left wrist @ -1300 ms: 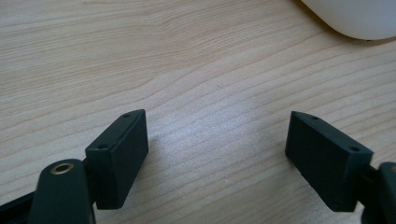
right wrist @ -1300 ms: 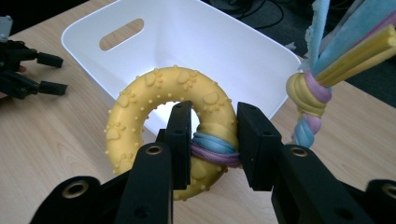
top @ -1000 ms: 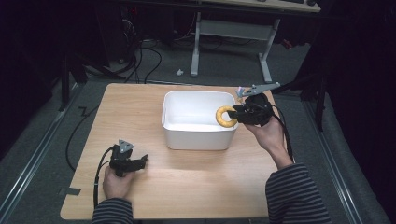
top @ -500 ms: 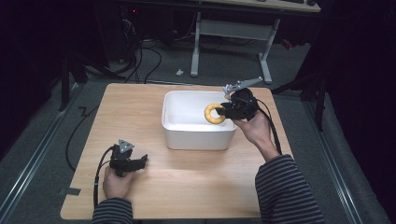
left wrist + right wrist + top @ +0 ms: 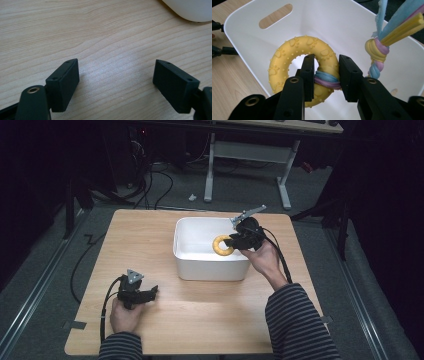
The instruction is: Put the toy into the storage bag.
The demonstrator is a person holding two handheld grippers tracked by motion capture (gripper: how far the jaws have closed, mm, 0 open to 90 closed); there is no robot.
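High view: right gripper holds yellow ring toy over the white bin, near the bin's right wall. Left gripper rests on the wooden table, well apart from the bin, off its front-left corner.

Left gripper view: 2 jaws spread wide, nothing between them, bare table below; bin corner just ahead.

Right gripper view: jaws clenched on the ring toy where a blue-purple rope wraps it; ring hangs inside the bin, rope knot beside it.
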